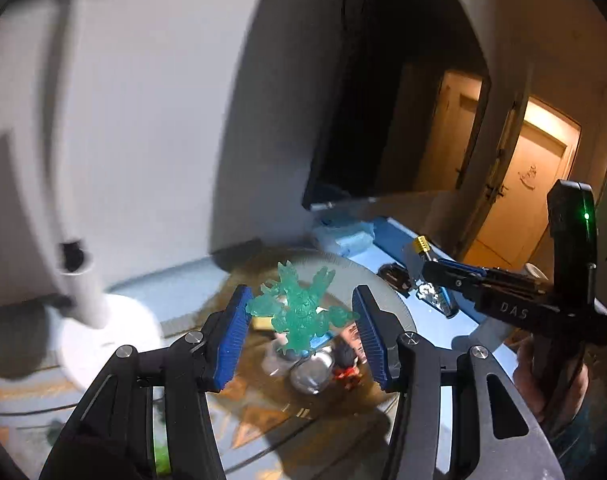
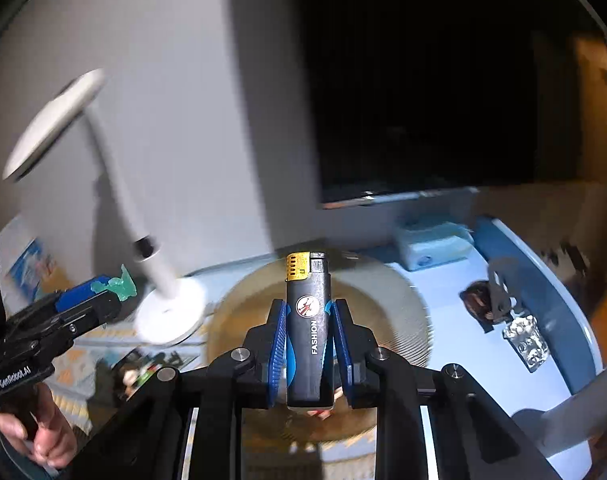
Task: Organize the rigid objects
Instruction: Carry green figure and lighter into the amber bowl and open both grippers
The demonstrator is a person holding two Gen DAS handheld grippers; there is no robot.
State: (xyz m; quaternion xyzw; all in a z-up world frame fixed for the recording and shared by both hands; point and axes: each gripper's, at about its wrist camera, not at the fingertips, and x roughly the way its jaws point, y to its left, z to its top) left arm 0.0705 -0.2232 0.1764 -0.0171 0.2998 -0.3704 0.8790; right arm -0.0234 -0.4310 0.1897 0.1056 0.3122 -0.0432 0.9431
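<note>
My left gripper [image 1: 301,320] is shut on a translucent green figurine [image 1: 299,312], held above a clear round plate [image 1: 383,280]. A silver object [image 1: 311,368] and a small red and black figure [image 1: 349,364] lie under it on the plate. My right gripper [image 2: 307,340] is shut on a black and blue lighter [image 2: 307,320] with a gold top, upright over the plate [image 2: 383,300]. The right gripper also shows at the right of the left wrist view [image 1: 427,266], and the left gripper with the green figurine [image 2: 119,286] shows at the left of the right wrist view.
A white desk lamp [image 2: 163,280] stands left of the plate. A blue tray [image 2: 543,288] at the right holds a foil packet [image 2: 527,340], a dark clip [image 2: 487,300] and a pale blue box [image 2: 431,244]. A dark monitor [image 2: 423,120] stands behind. Small toys [image 2: 139,368] lie at front left.
</note>
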